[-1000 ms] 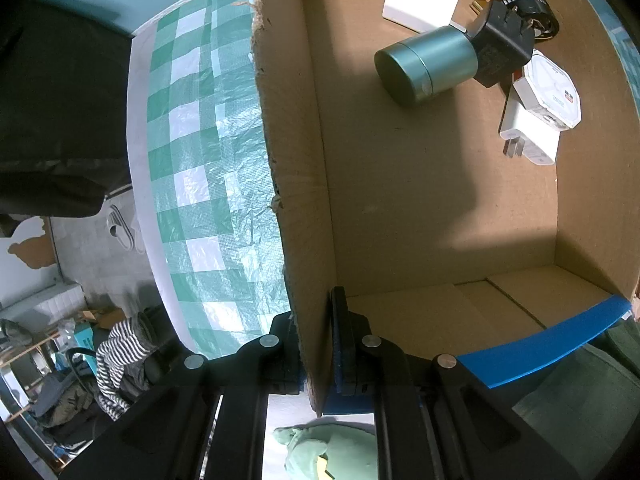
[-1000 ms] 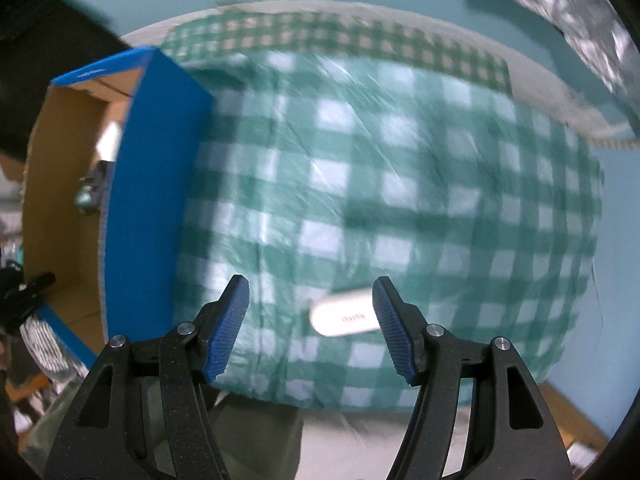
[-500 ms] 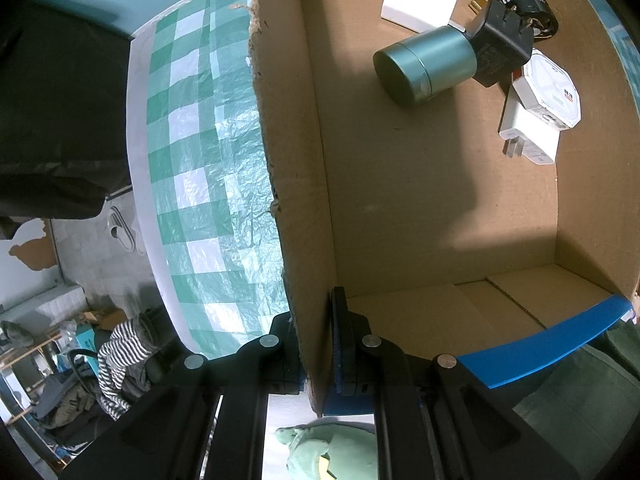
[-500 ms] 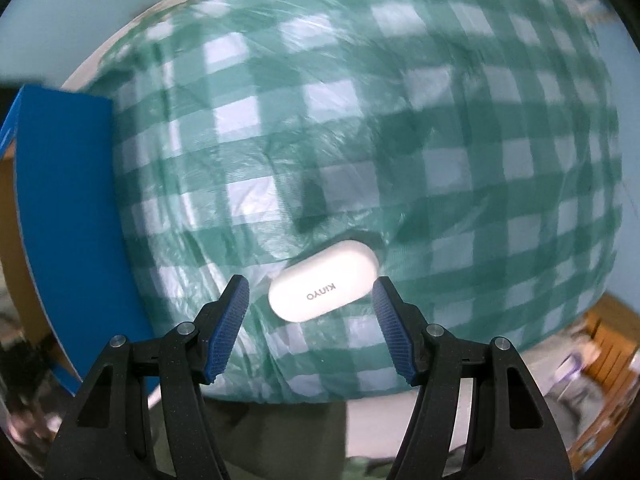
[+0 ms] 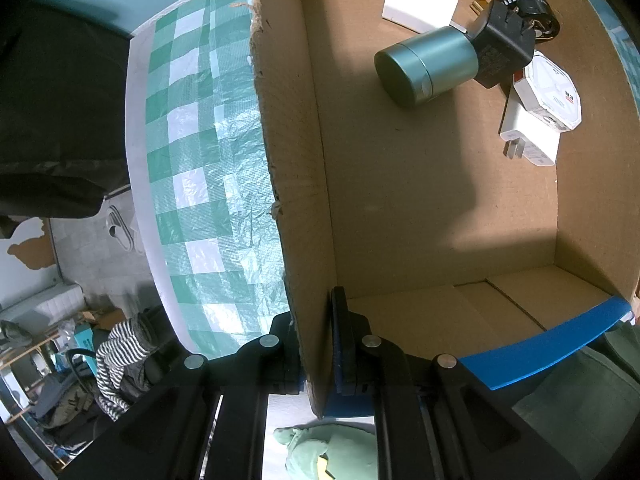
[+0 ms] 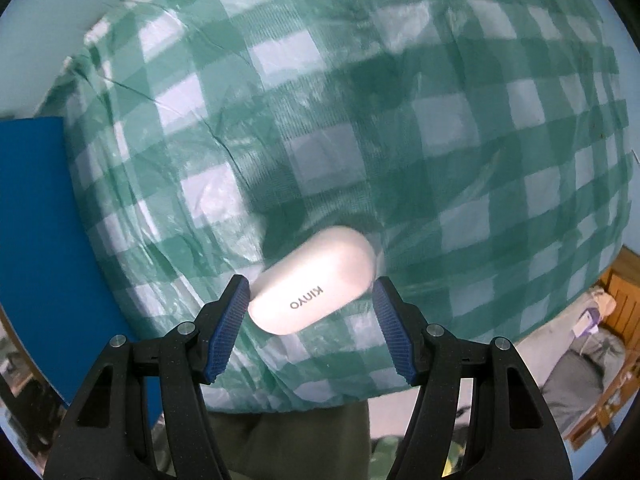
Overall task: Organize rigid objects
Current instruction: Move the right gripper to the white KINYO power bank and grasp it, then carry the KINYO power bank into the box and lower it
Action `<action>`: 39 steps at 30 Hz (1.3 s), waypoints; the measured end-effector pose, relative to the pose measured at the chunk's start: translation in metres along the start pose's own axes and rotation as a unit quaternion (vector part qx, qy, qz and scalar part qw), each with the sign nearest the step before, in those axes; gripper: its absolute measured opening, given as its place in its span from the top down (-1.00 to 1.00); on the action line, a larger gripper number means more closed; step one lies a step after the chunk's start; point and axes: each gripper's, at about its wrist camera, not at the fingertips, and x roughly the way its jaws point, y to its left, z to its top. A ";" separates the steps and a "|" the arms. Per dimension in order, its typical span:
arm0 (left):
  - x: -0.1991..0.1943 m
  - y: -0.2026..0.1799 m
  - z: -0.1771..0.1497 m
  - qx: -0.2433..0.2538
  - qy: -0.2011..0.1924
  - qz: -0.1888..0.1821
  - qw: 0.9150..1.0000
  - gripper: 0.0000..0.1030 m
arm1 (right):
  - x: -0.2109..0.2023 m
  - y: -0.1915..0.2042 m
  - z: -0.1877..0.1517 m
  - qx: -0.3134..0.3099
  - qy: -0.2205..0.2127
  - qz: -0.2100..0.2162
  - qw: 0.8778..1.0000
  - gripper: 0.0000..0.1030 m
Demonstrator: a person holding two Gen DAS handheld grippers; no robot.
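Observation:
My left gripper (image 5: 316, 344) is shut on the near wall of a cardboard box (image 5: 292, 184). Inside the box lie a green metal canister (image 5: 428, 66), a black plug adapter (image 5: 500, 54), a white charger (image 5: 528, 136), a white octagonal case (image 5: 554, 94), a flat white box (image 5: 420, 4) and a black round part (image 5: 532, 16). My right gripper (image 6: 310, 302) is open. A white oval case marked "kinyo" (image 6: 316, 286) lies on the green checked cloth (image 6: 360, 120) between its fingertips. The jaws stand on either side of the case, not closed on it.
The box's blue outer face shows at the left of the right wrist view (image 6: 36, 220) and as a blue edge (image 5: 560, 344) in the left wrist view. The cloth's front edge (image 6: 320, 396) lies just below the case. Clutter and clothes (image 5: 116, 348) lie on the floor beyond the table.
My right gripper has moved right and down toward the white case, which now sits larger and between the fingertips. The left gripper and the box have hardly moved.

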 end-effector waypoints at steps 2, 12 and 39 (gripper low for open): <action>0.001 0.000 -0.001 -0.002 0.000 -0.001 1.000 0.83 | 0.002 0.001 0.000 0.002 -0.001 0.004 1.000 -0.26; 0.002 0.001 -0.003 0.001 0.000 0.001 1.000 0.83 | -0.002 0.029 -0.002 -0.105 -0.031 -0.025 0.994 0.17; 0.002 0.001 -0.006 0.004 0.002 0.002 1.000 0.83 | -0.004 0.032 -0.035 -0.160 -0.064 -0.042 0.984 0.28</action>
